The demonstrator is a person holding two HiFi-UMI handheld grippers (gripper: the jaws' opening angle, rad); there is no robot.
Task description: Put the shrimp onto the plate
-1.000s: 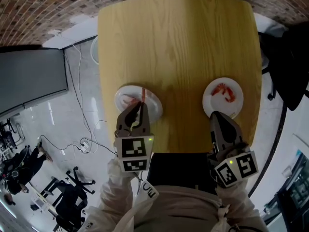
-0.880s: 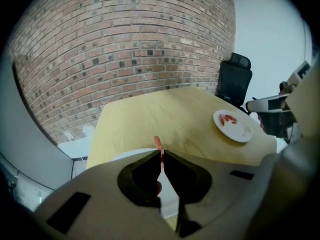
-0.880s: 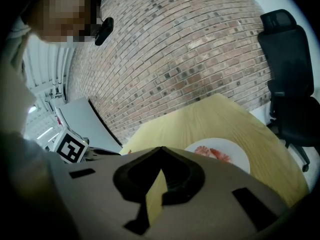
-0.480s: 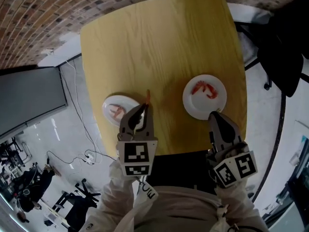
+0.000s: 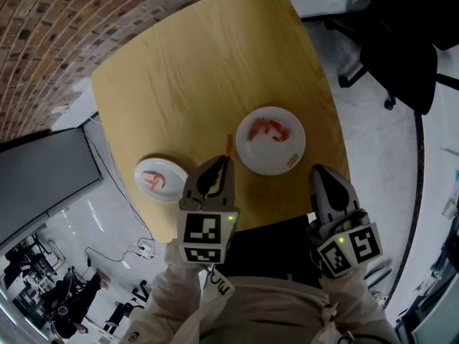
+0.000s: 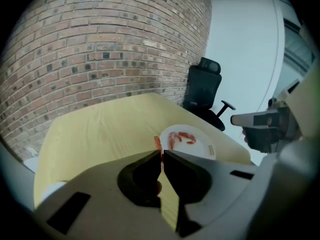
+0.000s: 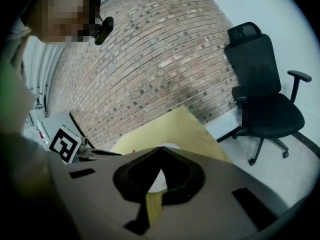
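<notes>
One shrimp (image 5: 229,145), pinched in the left hand-held gripper (image 5: 225,162), has been carried from the small plate (image 5: 173,186) to just beside the larger plate (image 5: 269,160); placement is judged imminent.

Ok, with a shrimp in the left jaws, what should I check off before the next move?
1. Jaws of the left gripper clamp the shrimp: ok.
2. Shrimp over the bigger plate: not ok, it hangs beside the rim, over the table.
3. Bare space on that plate beside the plated shrimp: ok.
4. The right gripper is shut, empty, and apart from the plate: ok.
5. Shrimp's height above the table: cannot tell.
</notes>
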